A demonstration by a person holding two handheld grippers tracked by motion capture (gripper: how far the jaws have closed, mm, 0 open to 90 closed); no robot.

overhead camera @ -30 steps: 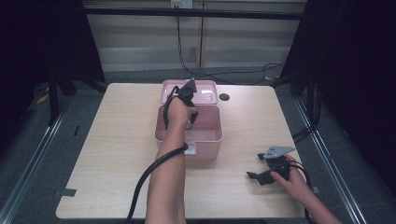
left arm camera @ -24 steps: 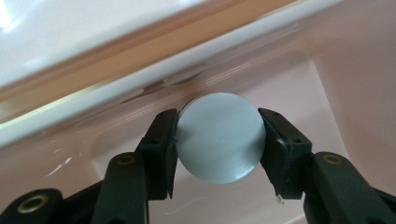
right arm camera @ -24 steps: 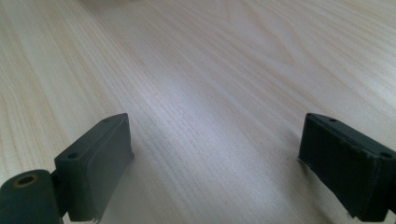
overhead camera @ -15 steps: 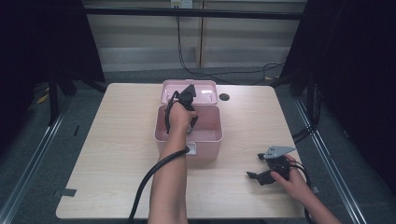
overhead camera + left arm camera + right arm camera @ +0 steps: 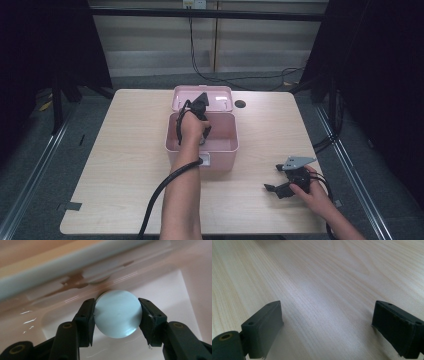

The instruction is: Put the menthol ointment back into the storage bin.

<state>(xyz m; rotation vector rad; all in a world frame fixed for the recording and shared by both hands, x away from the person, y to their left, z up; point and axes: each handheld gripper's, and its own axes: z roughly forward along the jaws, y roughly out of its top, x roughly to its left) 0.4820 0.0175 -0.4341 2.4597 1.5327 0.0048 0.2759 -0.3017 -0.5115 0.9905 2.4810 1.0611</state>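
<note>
A pink box (image 5: 220, 158) stands open at the middle of the table, its lid (image 5: 220, 97) tipped back behind it. My left gripper (image 5: 202, 131) reaches down inside the box. In the left gripper view its jaws are shut on a pale blue round disc (image 5: 117, 314), held just above the box's glossy pink floor (image 5: 175, 290). My right gripper (image 5: 280, 180) rests low over the table at the front right, held by a hand, open with nothing between its fingers (image 5: 264, 327).
A small dark hole (image 5: 240, 104) sits in the light wooden tabletop (image 5: 120, 150) right of the lid. Cables trail from both grippers. Dark frames and curtains stand around the table; bare wood lies to the left and right of the box.
My left hand has moved slightly down and nearer, deeper into the box. The right gripper has stayed in place.
</note>
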